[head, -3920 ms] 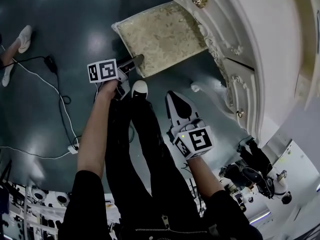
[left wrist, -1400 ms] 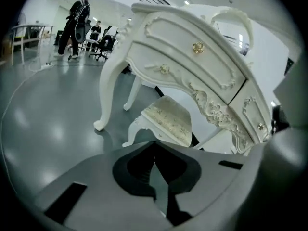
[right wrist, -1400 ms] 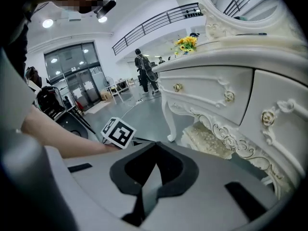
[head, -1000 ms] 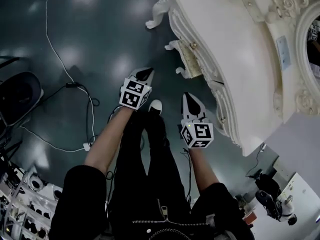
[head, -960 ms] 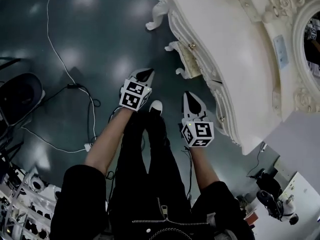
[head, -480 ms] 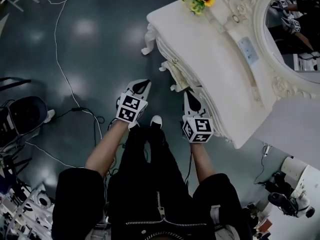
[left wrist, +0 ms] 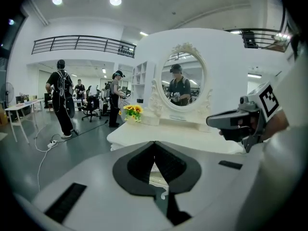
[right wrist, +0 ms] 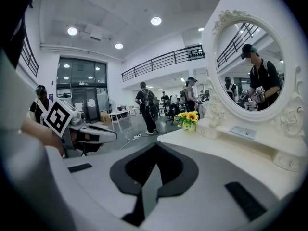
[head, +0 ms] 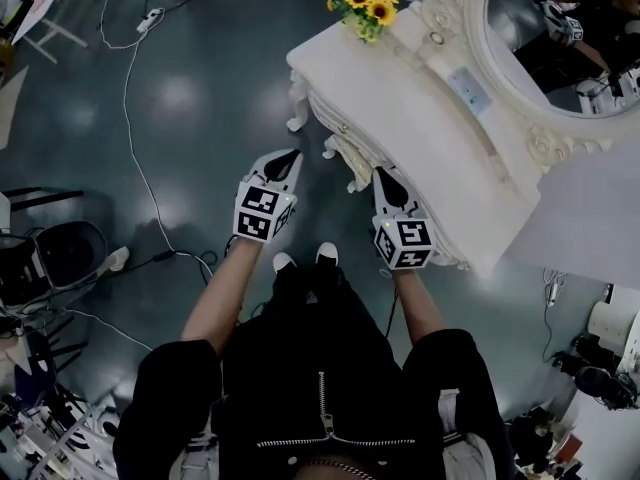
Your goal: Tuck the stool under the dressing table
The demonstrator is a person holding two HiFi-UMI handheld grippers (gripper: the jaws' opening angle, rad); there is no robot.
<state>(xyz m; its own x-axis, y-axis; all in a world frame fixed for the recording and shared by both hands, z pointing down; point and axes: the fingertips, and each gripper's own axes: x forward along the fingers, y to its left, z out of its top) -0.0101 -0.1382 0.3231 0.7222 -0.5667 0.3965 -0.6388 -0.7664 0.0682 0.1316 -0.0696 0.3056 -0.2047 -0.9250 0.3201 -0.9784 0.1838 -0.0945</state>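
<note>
The white dressing table [head: 420, 118] with its round mirror [head: 560, 38] and a vase of sunflowers [head: 368, 6] stands at the upper right of the head view. Only a cream edge of the stool [head: 347, 155] shows beneath the table's front. My left gripper [head: 287, 157] hangs shut and empty over the floor, left of that edge. My right gripper [head: 384, 177] is shut and empty just in front of the table. In the left gripper view the shut jaws [left wrist: 155, 146] face the table [left wrist: 192, 136]. The right gripper view looks over shut jaws [right wrist: 155, 148] along the tabletop [right wrist: 231, 146].
Cables [head: 130, 88] trail across the dark floor on the left, and a black chair base [head: 60, 253] stands at the left edge. My feet [head: 300, 260] are planted in front of the table. Several people [left wrist: 61, 97] stand in the hall behind. Equipment [head: 600, 368] sits at the lower right.
Both grippers have risen away from the floor, still shut. The stool, out in front of the table in the earliest frame, now sits almost wholly under it. More of the tabletop and mirror shows.
</note>
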